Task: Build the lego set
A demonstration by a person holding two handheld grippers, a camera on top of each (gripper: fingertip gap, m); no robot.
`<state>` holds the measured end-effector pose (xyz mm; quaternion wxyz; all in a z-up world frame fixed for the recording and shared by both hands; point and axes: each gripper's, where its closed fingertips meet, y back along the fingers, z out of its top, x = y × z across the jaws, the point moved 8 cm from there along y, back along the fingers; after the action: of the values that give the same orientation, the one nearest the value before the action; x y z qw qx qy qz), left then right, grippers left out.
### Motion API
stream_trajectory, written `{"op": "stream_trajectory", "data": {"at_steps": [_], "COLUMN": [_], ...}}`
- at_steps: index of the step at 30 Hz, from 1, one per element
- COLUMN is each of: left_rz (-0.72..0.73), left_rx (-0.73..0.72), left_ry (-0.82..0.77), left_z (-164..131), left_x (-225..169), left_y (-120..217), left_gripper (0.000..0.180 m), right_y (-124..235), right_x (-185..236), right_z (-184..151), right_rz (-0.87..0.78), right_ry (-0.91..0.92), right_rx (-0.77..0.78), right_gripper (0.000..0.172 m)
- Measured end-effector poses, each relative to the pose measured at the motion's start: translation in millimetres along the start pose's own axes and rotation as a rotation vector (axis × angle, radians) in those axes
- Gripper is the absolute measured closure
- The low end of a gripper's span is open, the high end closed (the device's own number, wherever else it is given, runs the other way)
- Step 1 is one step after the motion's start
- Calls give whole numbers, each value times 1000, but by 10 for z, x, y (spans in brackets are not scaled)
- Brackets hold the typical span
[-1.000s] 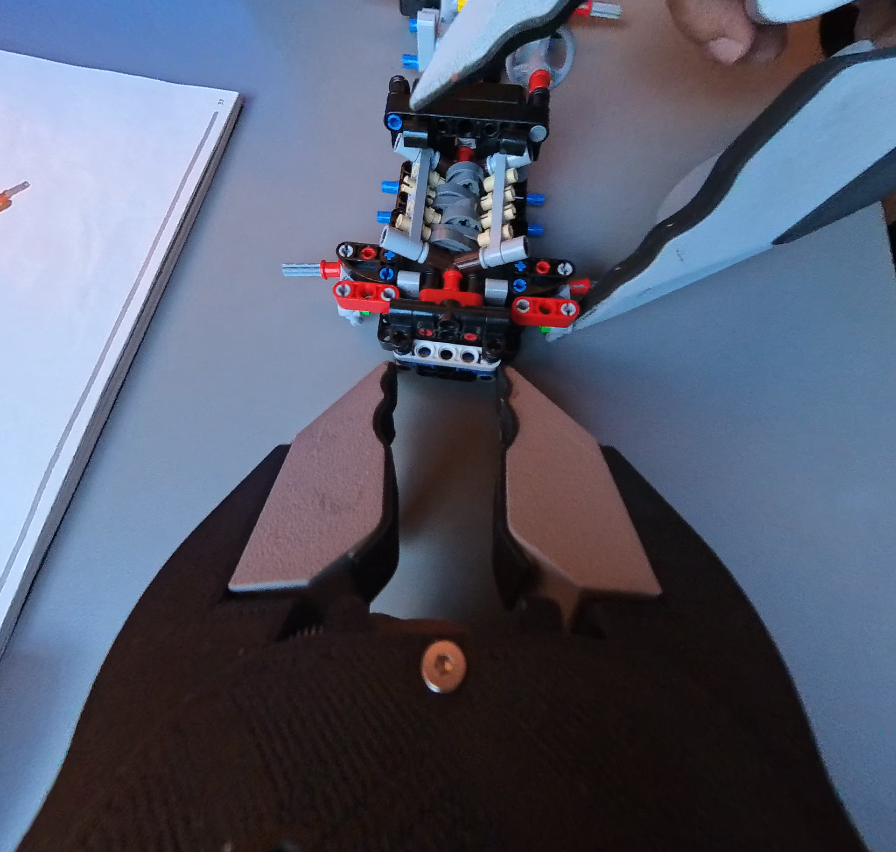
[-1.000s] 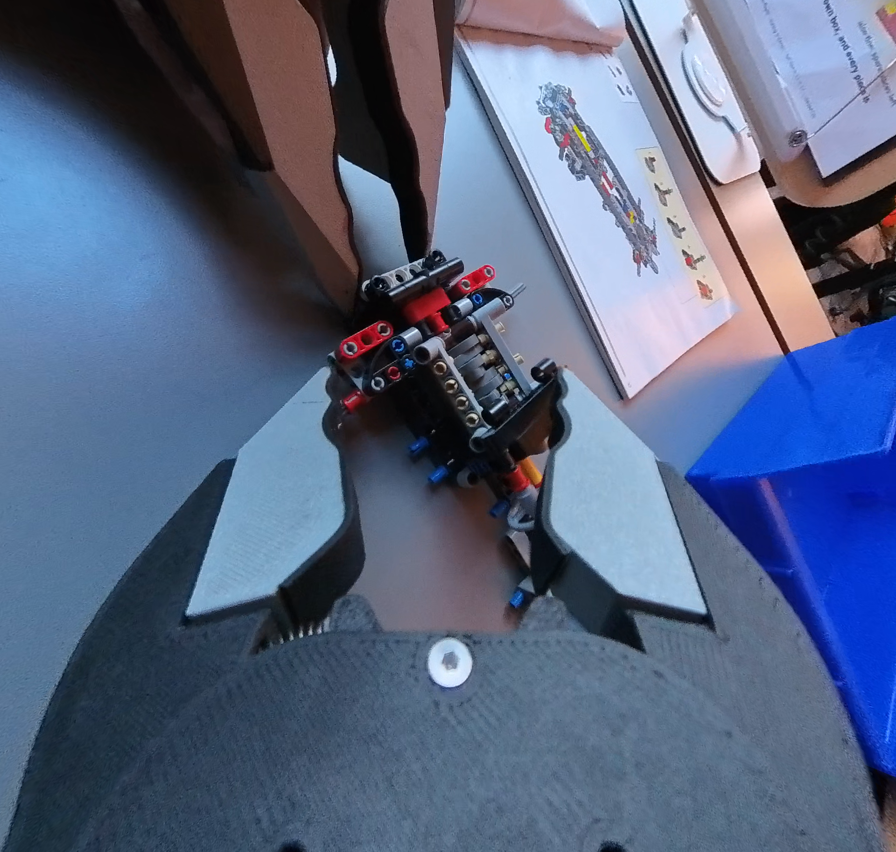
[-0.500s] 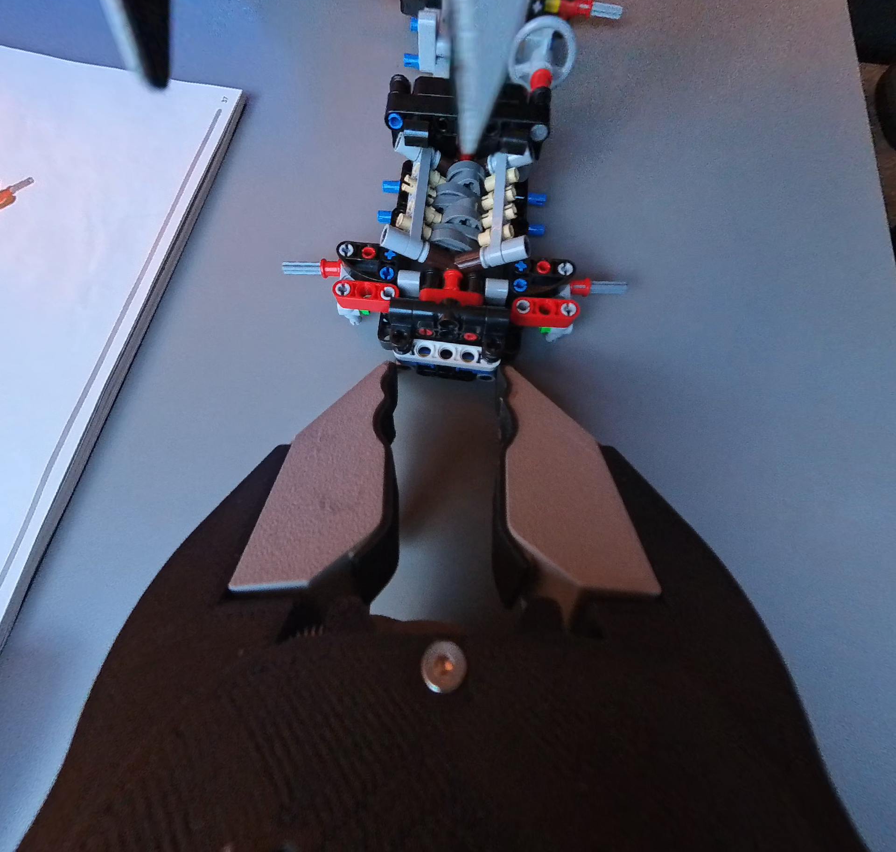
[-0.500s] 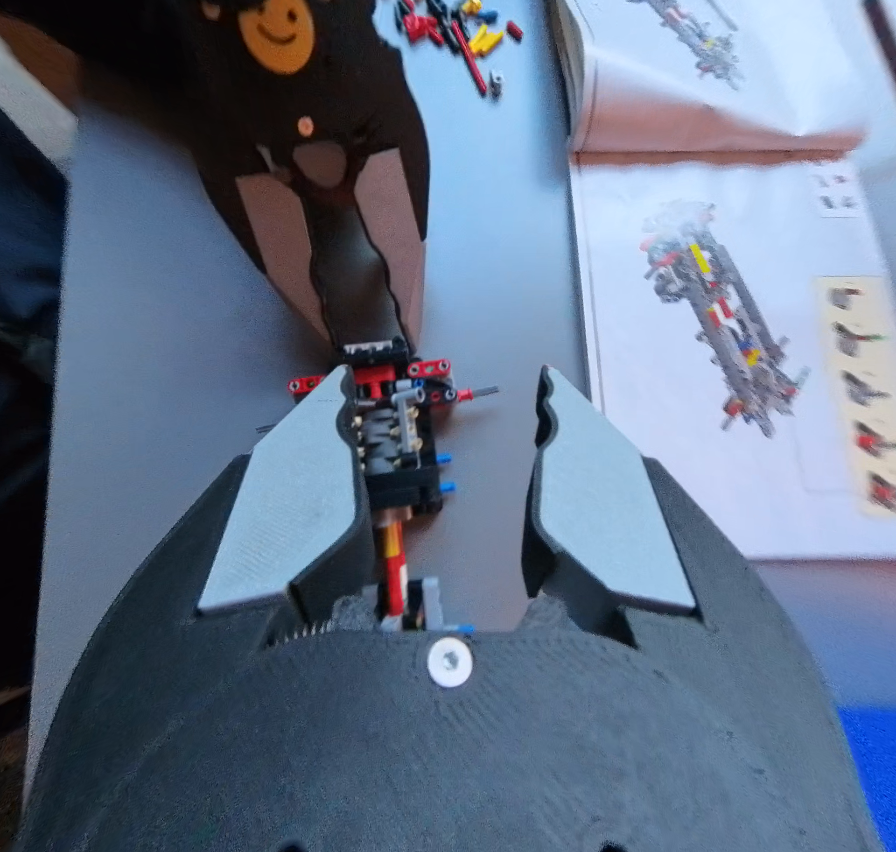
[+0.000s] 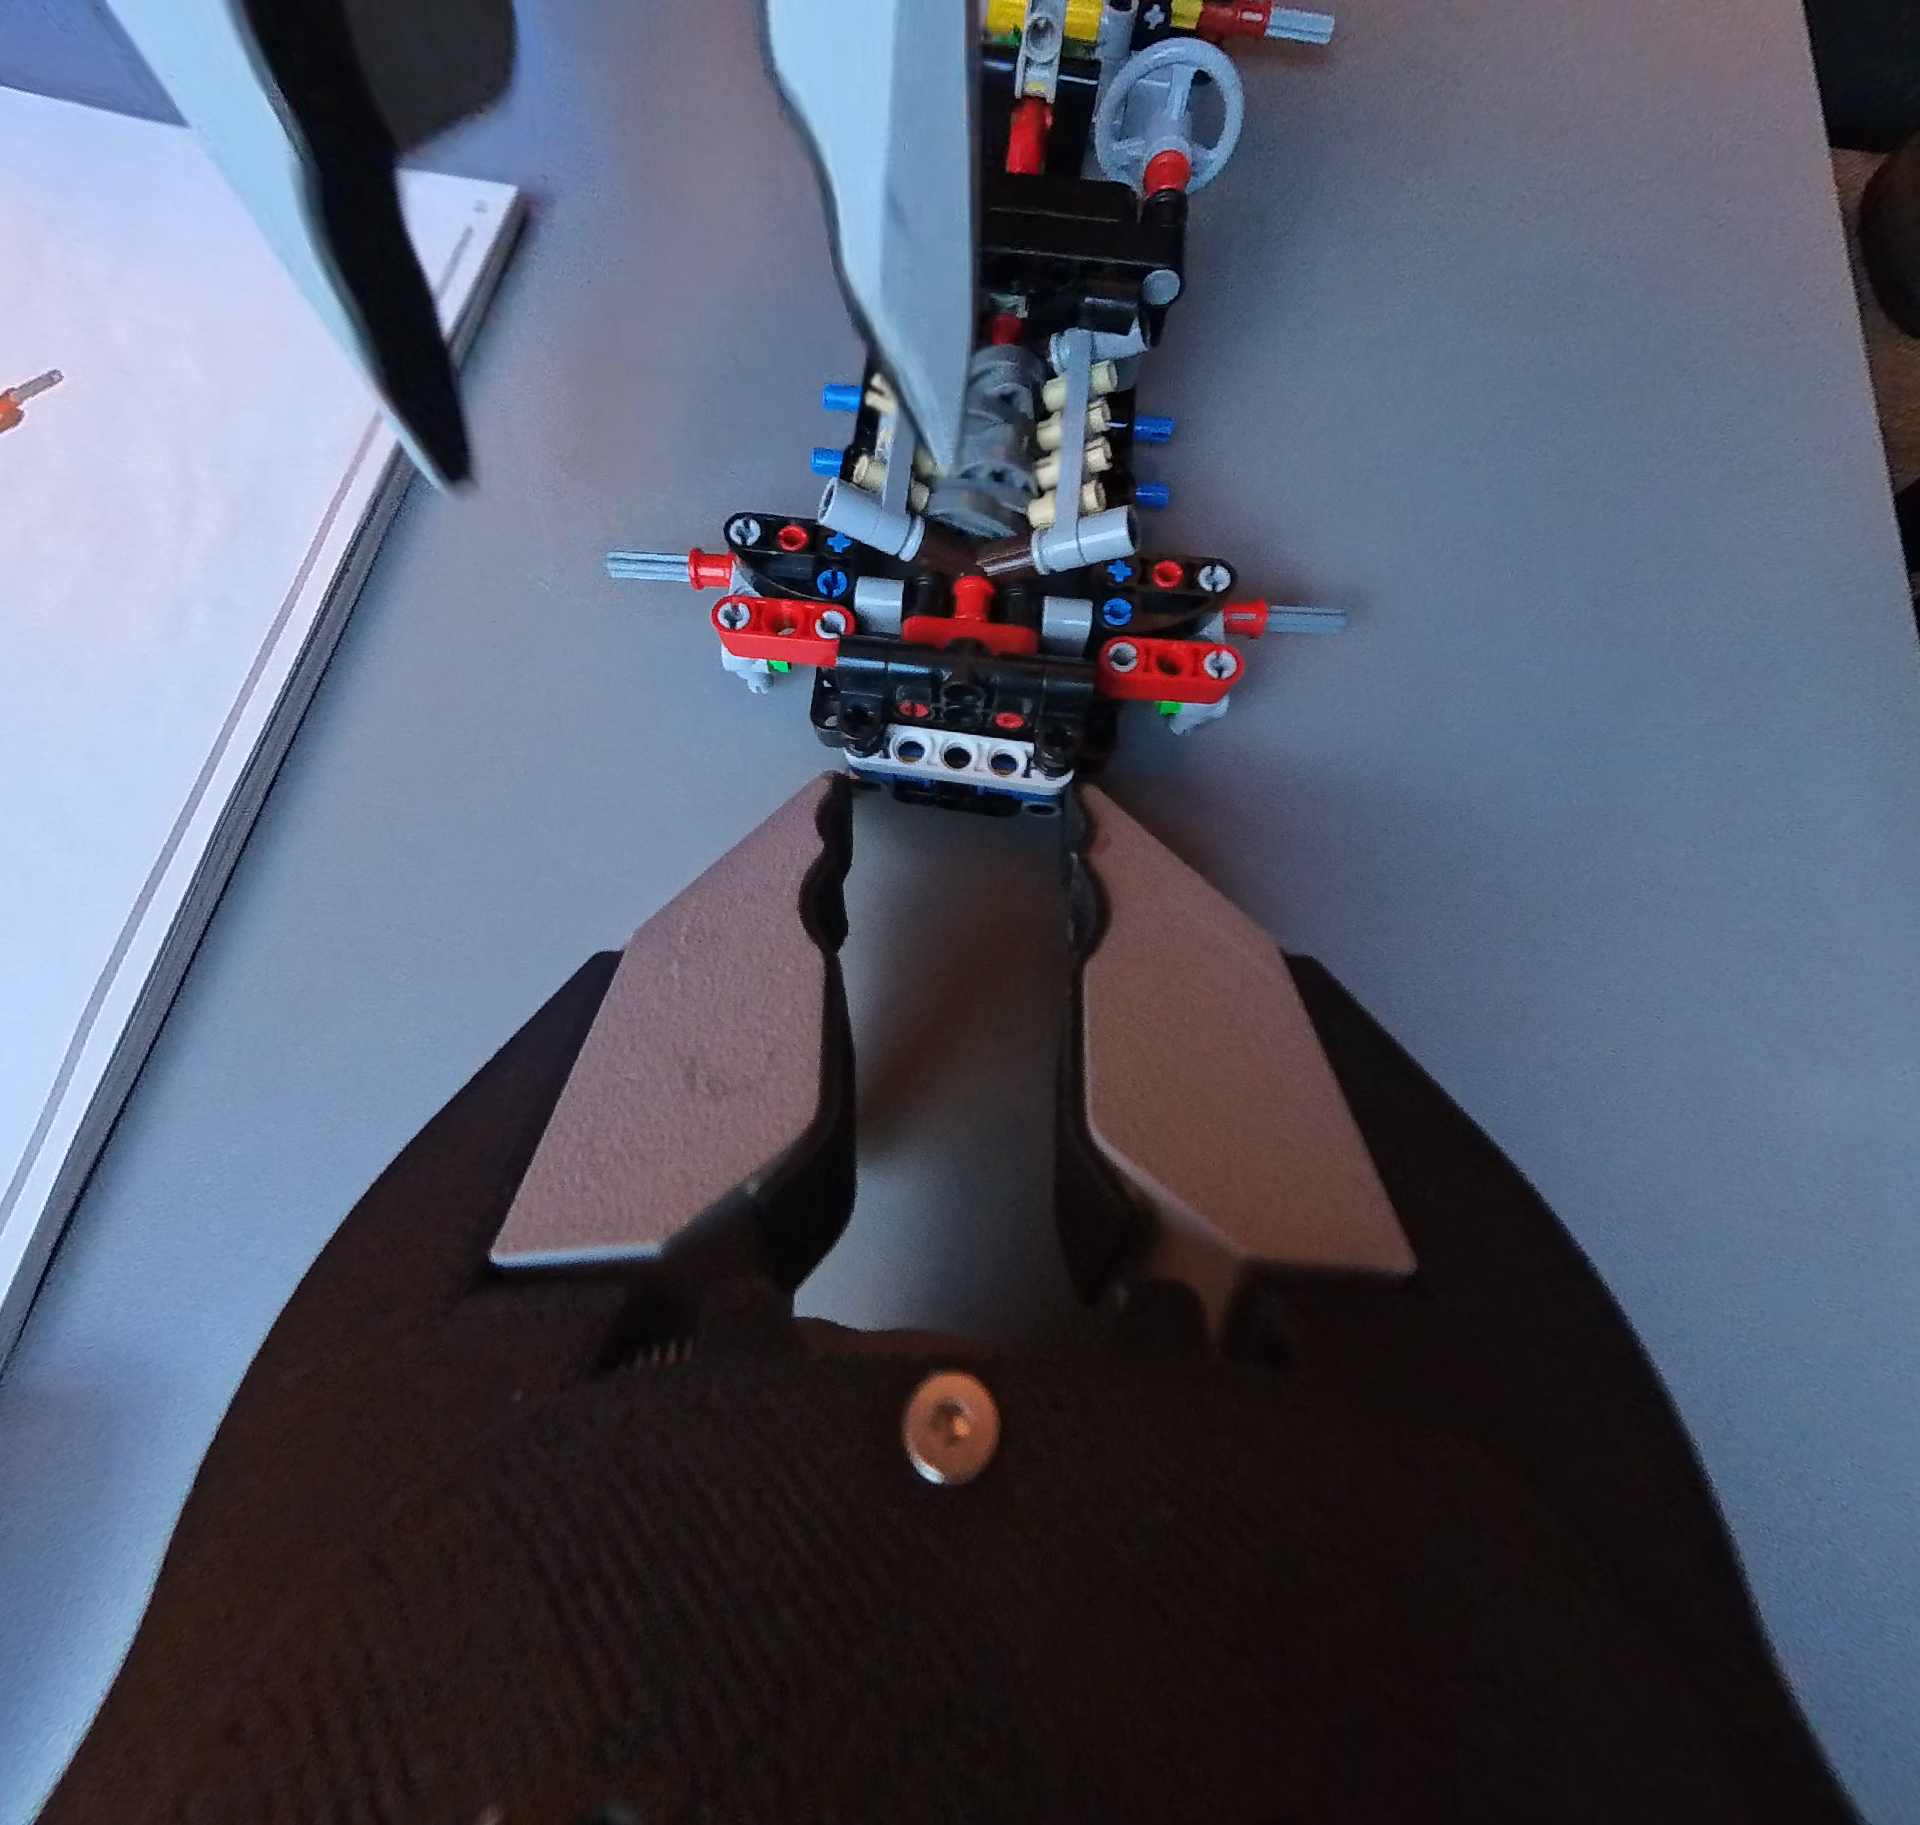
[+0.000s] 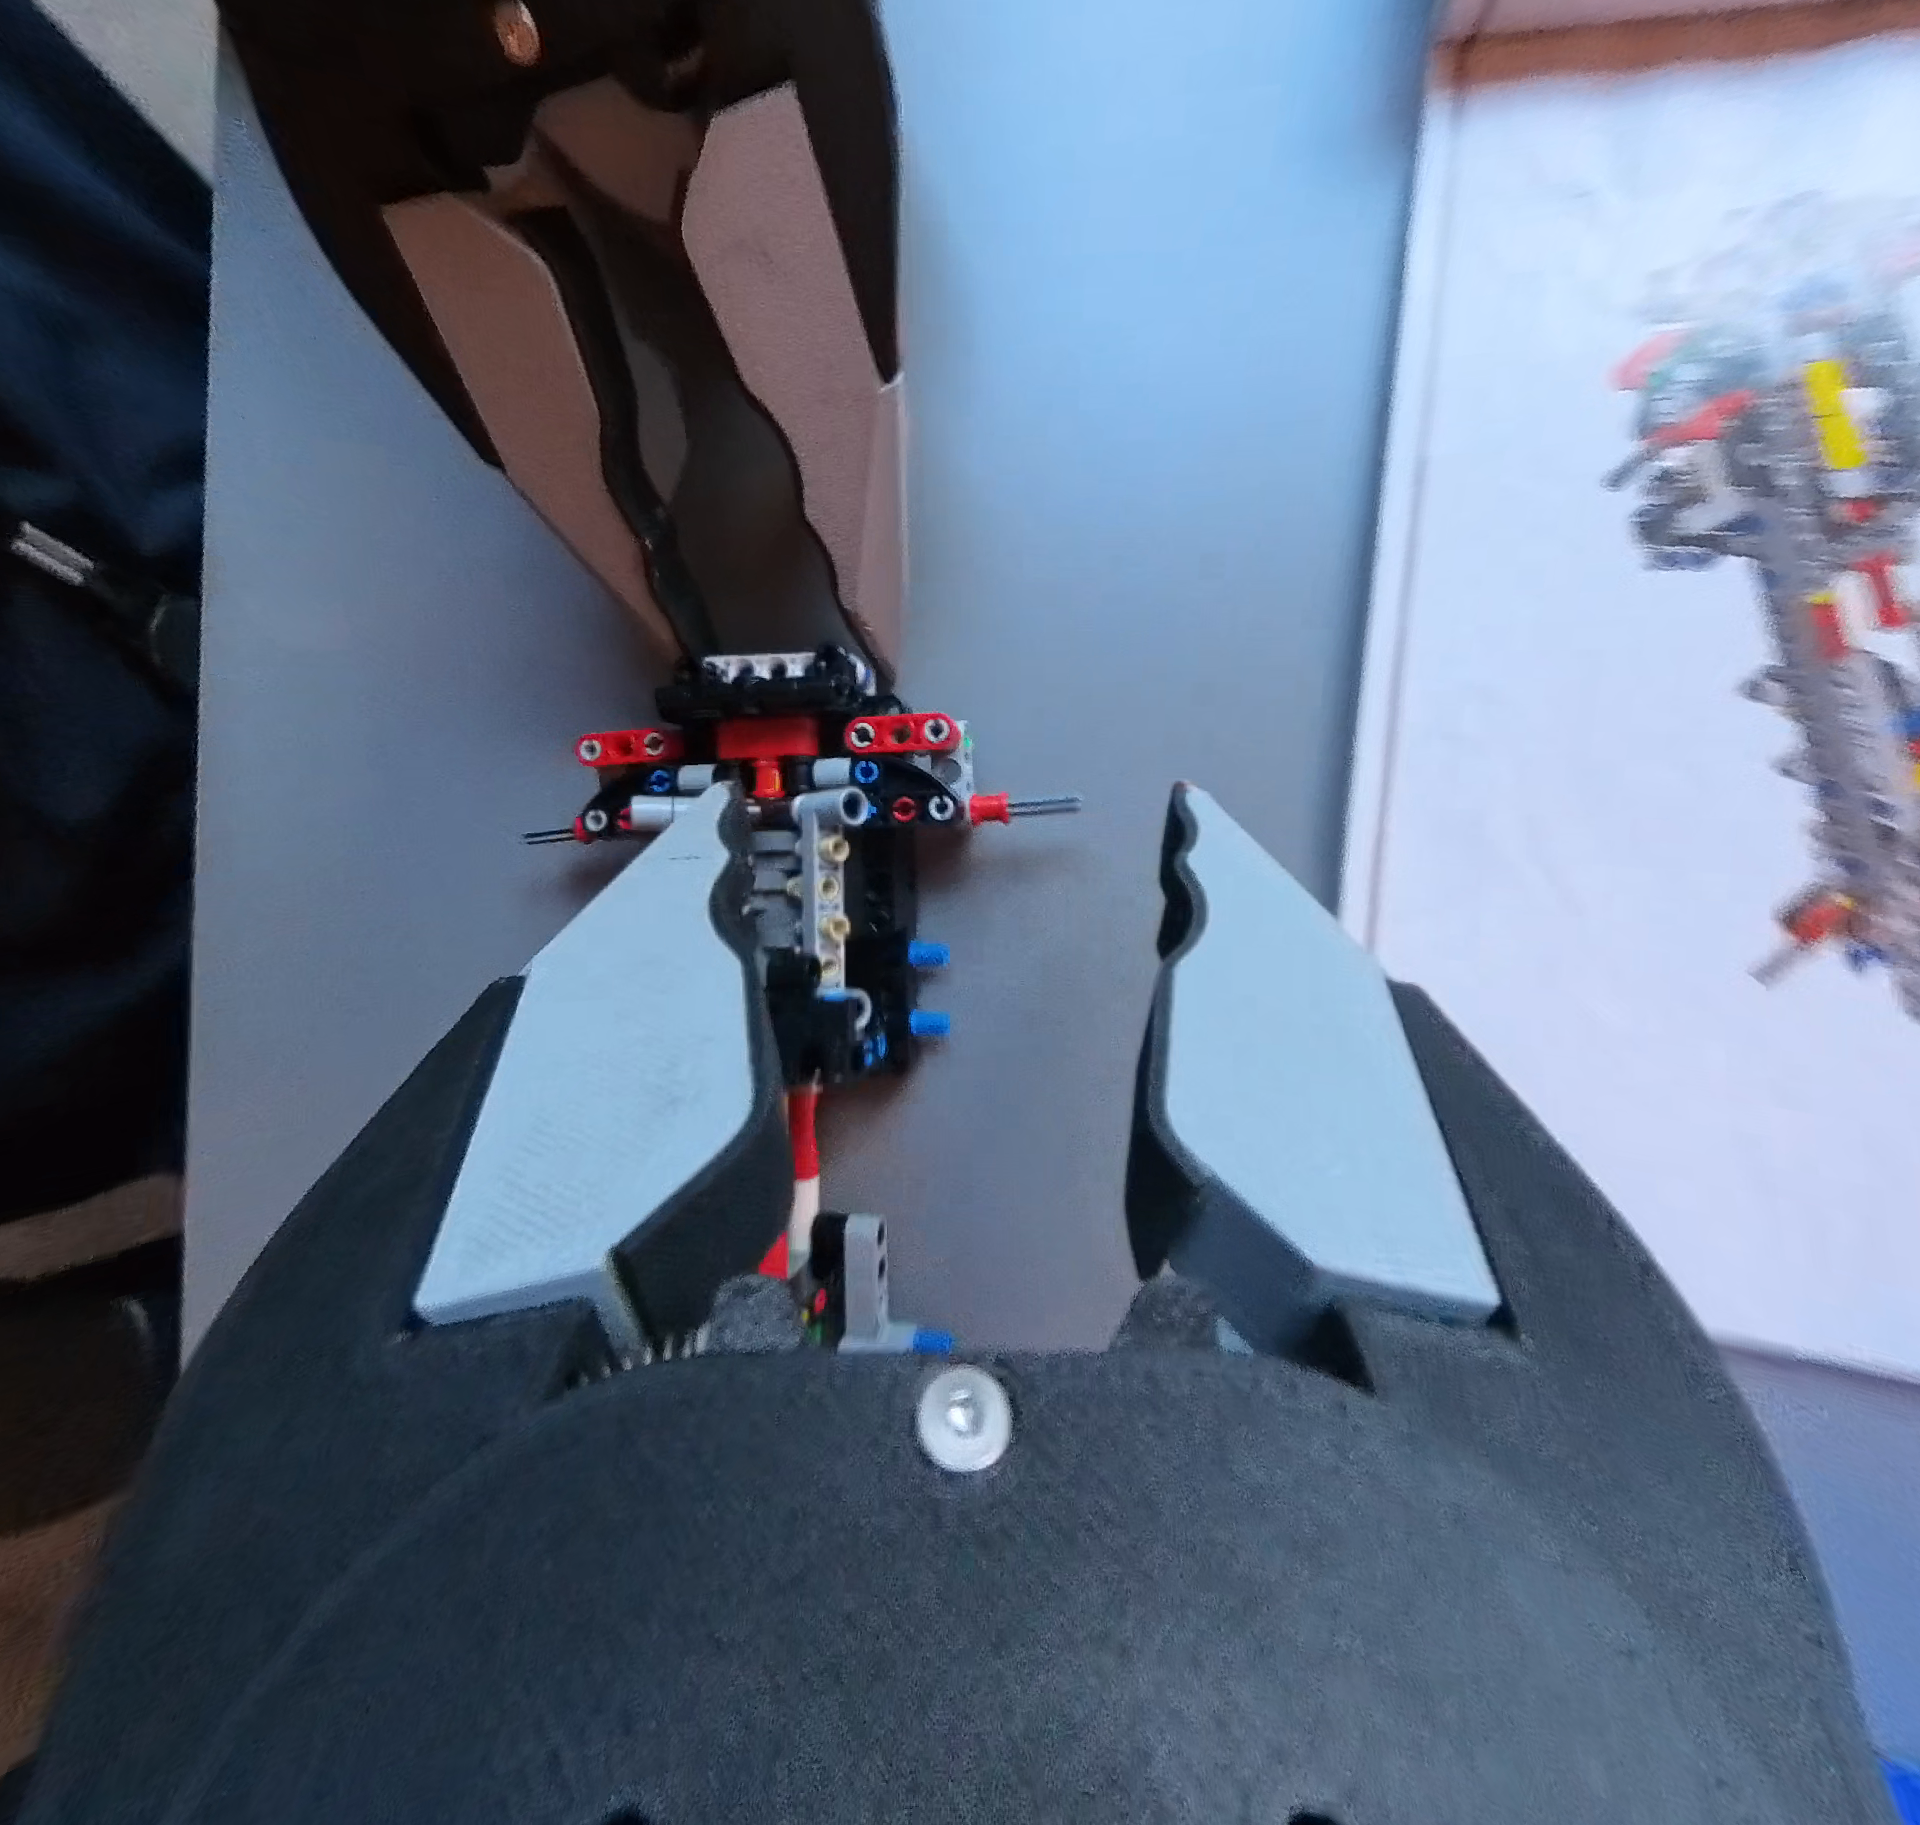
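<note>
A brick-built car chassis [image 5: 971,632] in black, red and grey lies lengthwise on the grey table [image 5: 1507,840]. My left gripper [image 5: 958,793] has brown fingers. It is shut on the chassis's near end, with one tip on each side of the white beam. The right wrist view shows the same grip [image 6: 774,653]. My right gripper [image 6: 948,814] has grey fingers and is open wide. Its left finger [image 6: 623,1027] lies over the engine block in the middle of the chassis [image 6: 831,892]. Its other finger [image 6: 1278,1027] hangs over bare table. The left wrist view shows it coming in from the far end [image 5: 696,466].
An open instruction booklet [image 5: 156,580] lies on the table beside the chassis, and also shows in the right wrist view [image 6: 1662,840]. A grey steering wheel [image 5: 1169,108] sits at the chassis's far end. A person's dark clothing [image 6: 94,425] is beyond the table edge. The left gripper's tips are roughly 7 centimetres from the right gripper's.
My right gripper has swung from the side of the chassis to lie along it, and one finger has come down over the engine. My left gripper and the chassis have not moved.
</note>
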<state>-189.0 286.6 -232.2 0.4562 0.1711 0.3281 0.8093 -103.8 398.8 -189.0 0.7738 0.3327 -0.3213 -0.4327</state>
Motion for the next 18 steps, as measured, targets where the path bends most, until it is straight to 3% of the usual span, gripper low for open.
{"op": "stream_trajectory", "data": {"at_steps": [5,9,13,18], "left_rz": [-10,-28,-55,-40], "left_rx": [0,-3,-8,-12], "left_ry": [4,23,47,72], "left_z": [-70,-231,-339,-386], "left_x": [22,94,178,241], "left_y": [75,256,384,443], "left_gripper": [141,141,141,139], "right_y": [836,1319,1187,924], "right_x": [276,651,917,991], "right_z": [-287,-1064,-1805,-2208], "right_rz": [-261,-511,-682,-713], "right_ry": [-94,-310,-529,-600], "right_rx": [-127,-95,6,41], "right_gripper": [98,113,118,129]}}
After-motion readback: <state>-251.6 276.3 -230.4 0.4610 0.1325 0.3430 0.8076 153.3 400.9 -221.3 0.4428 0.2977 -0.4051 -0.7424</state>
